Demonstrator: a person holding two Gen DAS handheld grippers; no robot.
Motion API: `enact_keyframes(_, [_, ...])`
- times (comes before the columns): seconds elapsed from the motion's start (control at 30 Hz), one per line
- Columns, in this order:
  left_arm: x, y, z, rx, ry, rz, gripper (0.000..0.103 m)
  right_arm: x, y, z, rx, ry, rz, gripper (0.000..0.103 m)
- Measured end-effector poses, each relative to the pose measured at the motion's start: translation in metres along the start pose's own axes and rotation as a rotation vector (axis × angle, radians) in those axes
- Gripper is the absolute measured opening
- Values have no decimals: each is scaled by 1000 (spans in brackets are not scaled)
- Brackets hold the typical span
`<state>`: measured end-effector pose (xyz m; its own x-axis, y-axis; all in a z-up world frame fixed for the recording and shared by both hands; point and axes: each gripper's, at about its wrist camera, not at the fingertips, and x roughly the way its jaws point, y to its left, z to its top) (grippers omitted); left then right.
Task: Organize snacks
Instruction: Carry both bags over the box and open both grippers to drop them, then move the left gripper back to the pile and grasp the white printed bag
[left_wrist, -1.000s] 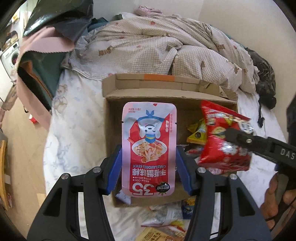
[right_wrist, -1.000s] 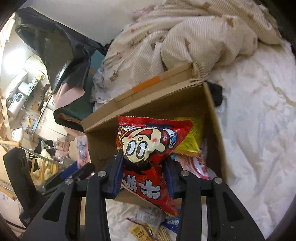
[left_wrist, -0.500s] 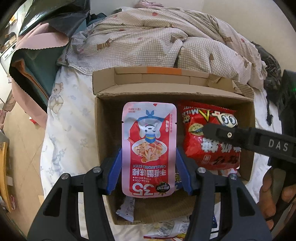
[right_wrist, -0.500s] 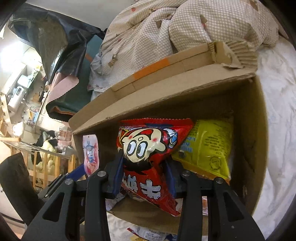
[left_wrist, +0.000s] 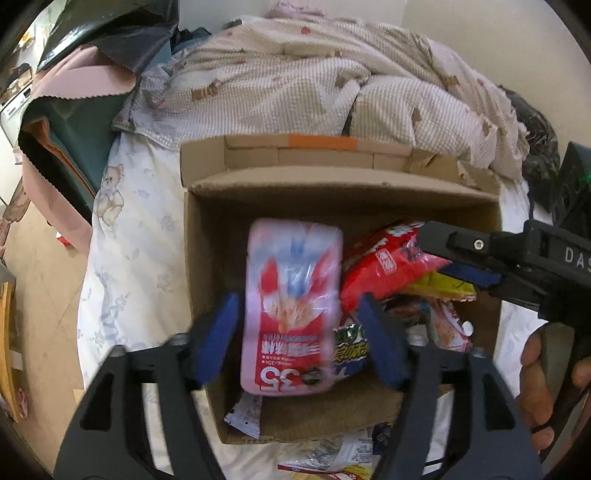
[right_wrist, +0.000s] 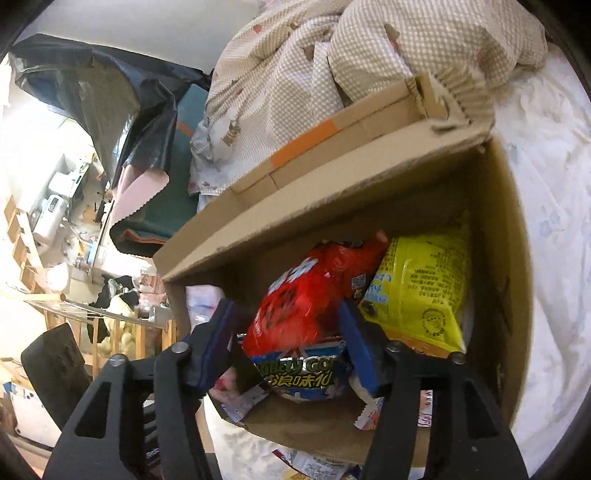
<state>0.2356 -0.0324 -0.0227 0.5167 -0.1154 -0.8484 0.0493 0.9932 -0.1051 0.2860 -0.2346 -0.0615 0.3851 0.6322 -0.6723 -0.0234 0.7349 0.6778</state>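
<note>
An open cardboard box (left_wrist: 207, 280) lies on the bed and holds several snack packs. My left gripper (left_wrist: 295, 332) is open over the box; the pink and red crab-stick pouch (left_wrist: 291, 306) is blurred and dropping between its blue pads. My right gripper (right_wrist: 288, 343) is open too; the red cartoon snack bag (right_wrist: 306, 295) lies loose in the box between its fingers, next to a yellow pack (right_wrist: 424, 291). The right gripper also shows in the left wrist view (left_wrist: 480, 258), above the red bag (left_wrist: 384, 266).
A checked quilt (left_wrist: 314, 85) is heaped behind the box (right_wrist: 369, 173). Loose snack wrappers (left_wrist: 332, 458) lie on the sheet in front of the box. Dark bags and pink cloth (left_wrist: 74, 92) hang at the bed's left edge. A blue-green pack (right_wrist: 303, 373) lies in the box.
Both grippers have opened over the box. The pink pouch and the red bag have come loose and are falling or lying in the box. Both grippers moved closer to the box.
</note>
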Motion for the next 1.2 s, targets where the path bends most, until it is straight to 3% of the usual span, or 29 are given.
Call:
enact_keyframes(0.07, [-6, -1, -1, 3, -23, -1, 93, -5, 0, 1, -3, -16, -11, 79])
enact_keyframes(0.1, [-8, -2, -1, 6, -27, -5, 94, -9, 0, 0, -4, -26, -16, 89])
enact_keyframes(0.13, [-9, -2, -2, 5, -28, -11, 94, -11, 0, 0, -5, -39, -21, 92])
enact_keyframes(0.7, [-35, 4, -19, -1, -39, 3, 94, -50, 19, -30, -88, -88, -64, 92])
enact_keyframes(1.2, [-64, 20, -71, 2, -50, 2, 94, -89, 9, -114, -88, -68, -139, 92])
